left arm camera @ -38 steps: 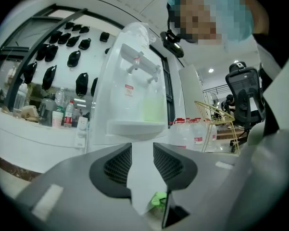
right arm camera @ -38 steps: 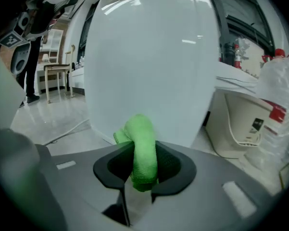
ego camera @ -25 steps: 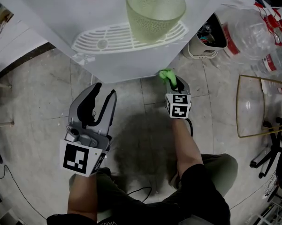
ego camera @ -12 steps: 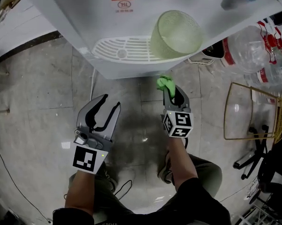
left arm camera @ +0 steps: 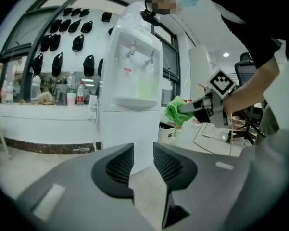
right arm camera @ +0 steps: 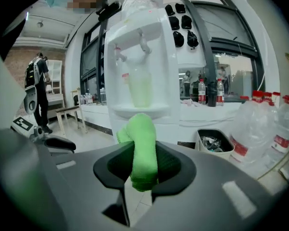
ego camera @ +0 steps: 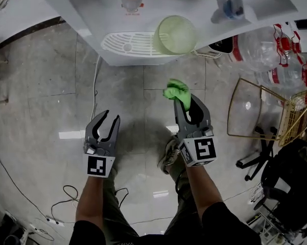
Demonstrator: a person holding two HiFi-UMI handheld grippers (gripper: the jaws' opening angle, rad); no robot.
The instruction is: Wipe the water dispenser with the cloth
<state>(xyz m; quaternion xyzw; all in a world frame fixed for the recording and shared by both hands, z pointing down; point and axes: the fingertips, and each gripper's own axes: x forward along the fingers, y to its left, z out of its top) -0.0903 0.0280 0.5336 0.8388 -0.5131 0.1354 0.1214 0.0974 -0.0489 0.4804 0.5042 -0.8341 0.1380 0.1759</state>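
Water dispenser cropped by top edge, cloth clamped between right gripper fingers, left gripper fingers slightly apart

Between both grippers and the water dispenser the floor is bare, so the way forward is open. This holds for the left gripper, with its fingers apart and empty, and for the right gripper, closed on the cloth. On the dispenser front, a green cup on the drip tray fills the room below the taps. At the right, a bin, water bottles and a gold wire rack narrow the passage. A thin cable runs down at the left.
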